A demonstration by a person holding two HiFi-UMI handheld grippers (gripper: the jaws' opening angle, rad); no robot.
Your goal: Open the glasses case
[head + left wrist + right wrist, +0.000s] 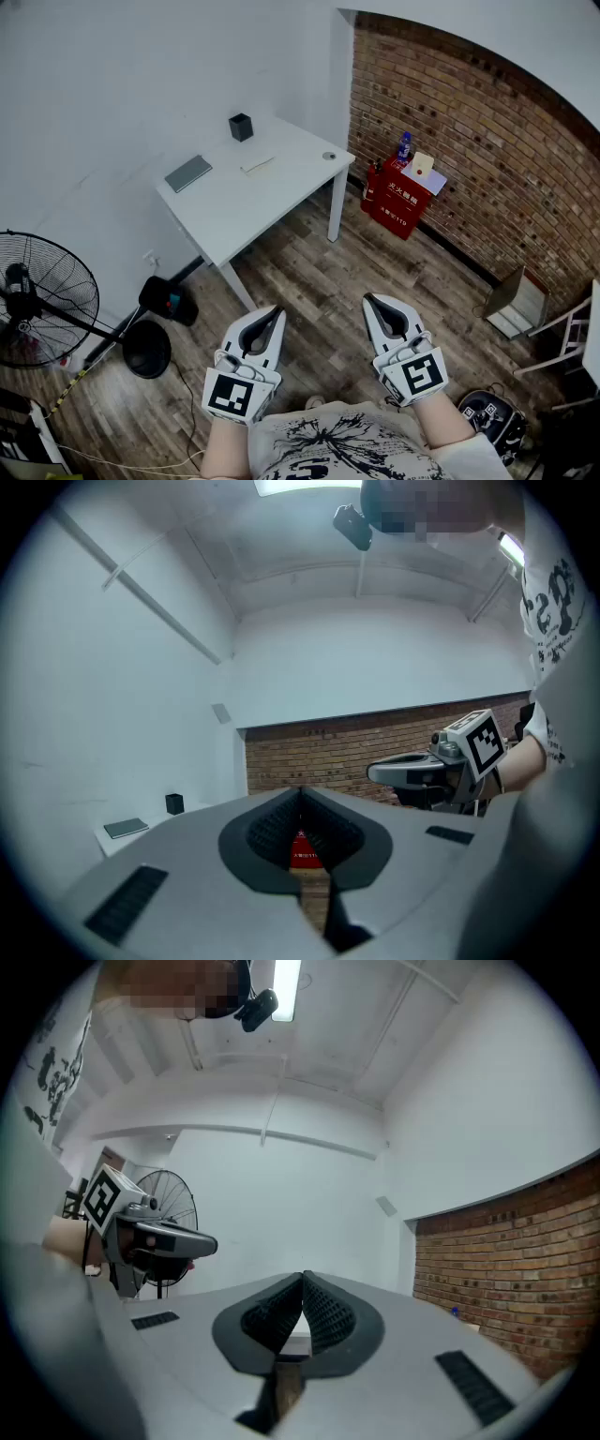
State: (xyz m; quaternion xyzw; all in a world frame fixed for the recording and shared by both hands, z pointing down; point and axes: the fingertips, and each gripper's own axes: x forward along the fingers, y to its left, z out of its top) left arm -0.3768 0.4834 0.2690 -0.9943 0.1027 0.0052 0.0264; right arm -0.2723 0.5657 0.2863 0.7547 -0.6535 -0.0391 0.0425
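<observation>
Nothing has started yet. The left claw (274,317) and right claw (371,304) are both pressed together and empty. The glasses case (188,173) looks like the flat grey thing on the white counter (272,202), at 11 o'clock and well apart from the claws. Next, I think, step closer and spread a claw.

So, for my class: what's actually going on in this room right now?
A person stands on the wooden floor, well short of the white table, with a gripper in each hand. The left gripper and the right gripper are both shut, with nothing between their jaws. A flat grey item, a pale flat item and a dark box sit on the table, out of reach. Nothing is being handled yet.
</observation>
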